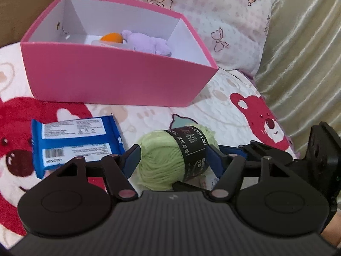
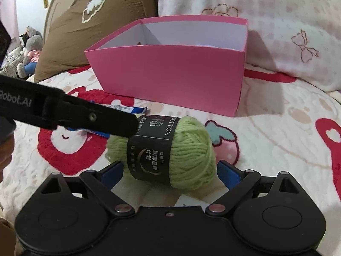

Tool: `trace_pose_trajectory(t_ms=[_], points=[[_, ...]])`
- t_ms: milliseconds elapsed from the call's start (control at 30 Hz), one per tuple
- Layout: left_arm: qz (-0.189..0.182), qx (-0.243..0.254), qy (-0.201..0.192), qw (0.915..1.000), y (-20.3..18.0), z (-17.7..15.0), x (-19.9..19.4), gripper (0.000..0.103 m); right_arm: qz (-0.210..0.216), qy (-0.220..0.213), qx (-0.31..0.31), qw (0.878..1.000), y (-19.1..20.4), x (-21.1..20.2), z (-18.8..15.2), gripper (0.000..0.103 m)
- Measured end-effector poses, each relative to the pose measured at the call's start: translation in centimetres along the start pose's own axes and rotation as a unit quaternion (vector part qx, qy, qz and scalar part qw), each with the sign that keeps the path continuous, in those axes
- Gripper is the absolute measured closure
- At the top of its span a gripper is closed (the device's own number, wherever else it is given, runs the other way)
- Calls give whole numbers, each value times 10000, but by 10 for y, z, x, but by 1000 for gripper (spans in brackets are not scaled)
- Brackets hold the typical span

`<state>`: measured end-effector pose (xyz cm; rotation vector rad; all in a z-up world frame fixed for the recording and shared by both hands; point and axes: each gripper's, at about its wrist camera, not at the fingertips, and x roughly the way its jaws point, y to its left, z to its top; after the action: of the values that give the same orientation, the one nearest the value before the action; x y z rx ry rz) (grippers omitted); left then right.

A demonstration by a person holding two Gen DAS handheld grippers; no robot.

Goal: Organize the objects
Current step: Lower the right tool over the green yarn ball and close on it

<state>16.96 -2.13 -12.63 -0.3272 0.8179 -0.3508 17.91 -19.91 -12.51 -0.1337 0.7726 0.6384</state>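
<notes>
Bed: one quilt [image 1: 149, 117] with red bear prints, filling both views.
Pillows: one brown pillow [image 2: 89, 27] upper left, one pink-checked pillow [image 2: 277, 21] upper right.
Box: one pink box [image 1: 115, 76], open, upper middle; inside, one purple plush toy [image 1: 149, 42] and one orange ball [image 1: 111, 38].
Packet: one blue packet [image 1: 74, 143], left of centre.
Yarn: one green yarn ball [image 2: 170, 151] on the quilt, lower centre, between both grippers' fingers.
Left gripper [image 1: 172, 157]: jaws wide, either side of the yarn; contact unclear.
Right gripper [image 2: 170, 170]: jaws wide, flanking the yarn, not clamped.
</notes>
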Motion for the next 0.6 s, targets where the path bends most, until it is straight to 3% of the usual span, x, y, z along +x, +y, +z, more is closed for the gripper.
trace_pose_trajectory(t_ms=[133, 333, 467, 600], points=[[288, 28, 36, 9996, 3, -1, 14, 37, 125, 61, 146, 9998, -5, 8, -2, 6], [6, -369, 132, 9992, 17, -9, 24, 36, 235, -1, 453, 9987, -11, 15, 1, 7], [-75, -341, 106, 9993, 12, -12, 21, 37, 296, -50, 300, 9991, -5, 11, 0, 16], [-73, -283, 122, 9995, 5, -15, 18, 38, 321, -45, 283, 9991, -1, 9, -1, 16]])
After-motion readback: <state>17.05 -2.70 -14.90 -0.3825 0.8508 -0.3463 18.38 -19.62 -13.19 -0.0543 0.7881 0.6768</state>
